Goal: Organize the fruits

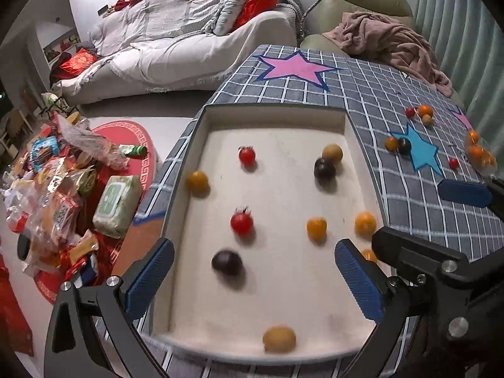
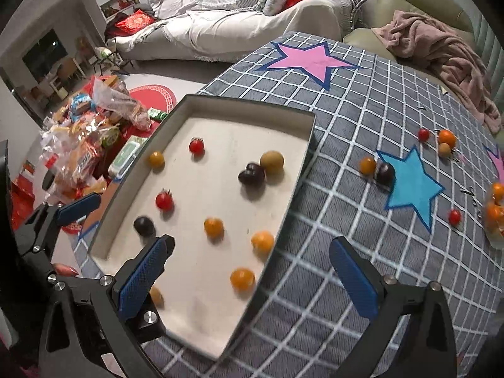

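Observation:
A white-floored tray [image 1: 274,111] [image 2: 245,107] sits on the checked tablecloth and holds several small fruits: red tomatoes [image 1: 242,223], oranges [image 1: 316,228], dark plums [image 1: 226,262] and a tan fruit [image 1: 279,339]. My left gripper [image 1: 253,245] hovers open above the tray's near half, nothing between its blue pads. My right gripper [image 2: 250,242] is open too, straddling the tray's right wall, with an orange [image 2: 242,278] lying below it. More loose fruits lie on the cloth by the blue star: an orange [image 2: 367,165] touching a dark plum [image 2: 385,173].
A clear container of oranges [image 2: 494,217] stands at the cloth's right edge. Beyond the table are a covered sofa [image 1: 176,50] and a pink blanket [image 1: 387,41]. A pile of snack bags [image 1: 56,195] and a wipes pack [image 1: 118,204] lie on the floor to the left.

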{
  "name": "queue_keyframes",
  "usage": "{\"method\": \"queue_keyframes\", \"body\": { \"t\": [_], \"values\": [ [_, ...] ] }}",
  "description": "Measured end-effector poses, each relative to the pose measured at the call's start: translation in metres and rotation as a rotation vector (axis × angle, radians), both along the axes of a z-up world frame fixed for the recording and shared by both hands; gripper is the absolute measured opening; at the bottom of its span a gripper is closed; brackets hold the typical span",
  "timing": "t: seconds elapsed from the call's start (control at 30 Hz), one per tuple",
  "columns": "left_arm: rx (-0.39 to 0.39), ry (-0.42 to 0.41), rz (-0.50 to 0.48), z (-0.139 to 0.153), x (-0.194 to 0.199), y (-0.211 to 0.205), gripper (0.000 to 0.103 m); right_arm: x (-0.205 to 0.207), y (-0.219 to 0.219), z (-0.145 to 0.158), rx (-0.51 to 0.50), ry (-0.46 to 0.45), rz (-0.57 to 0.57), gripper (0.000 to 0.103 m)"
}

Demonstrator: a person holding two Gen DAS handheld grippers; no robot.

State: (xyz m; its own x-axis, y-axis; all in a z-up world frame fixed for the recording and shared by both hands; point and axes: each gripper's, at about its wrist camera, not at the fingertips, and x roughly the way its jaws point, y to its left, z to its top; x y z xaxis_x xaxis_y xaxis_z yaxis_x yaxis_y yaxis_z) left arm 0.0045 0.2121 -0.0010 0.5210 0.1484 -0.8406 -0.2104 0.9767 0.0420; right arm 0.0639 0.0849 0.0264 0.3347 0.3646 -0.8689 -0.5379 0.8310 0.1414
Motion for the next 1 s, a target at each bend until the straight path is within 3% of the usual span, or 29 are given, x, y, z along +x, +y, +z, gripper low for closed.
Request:
{"method": "queue_keyframes", "body": {
  "t": [0.4, 1.0],
  "values": [
    [0.049, 0.001, 0.014, 0.011, -0.052, -0.010, 0.102, -0.045, -0.008, 0.013, -0.007, -0.034, 0.006, 0.103],
    [0.068, -0.018, 0.002, 0.021, -0.073, -0.018, 0.102, -0.064, -0.008, 0.029, -0.005, -0.068, 0.013, 0.103]
  ]
}}
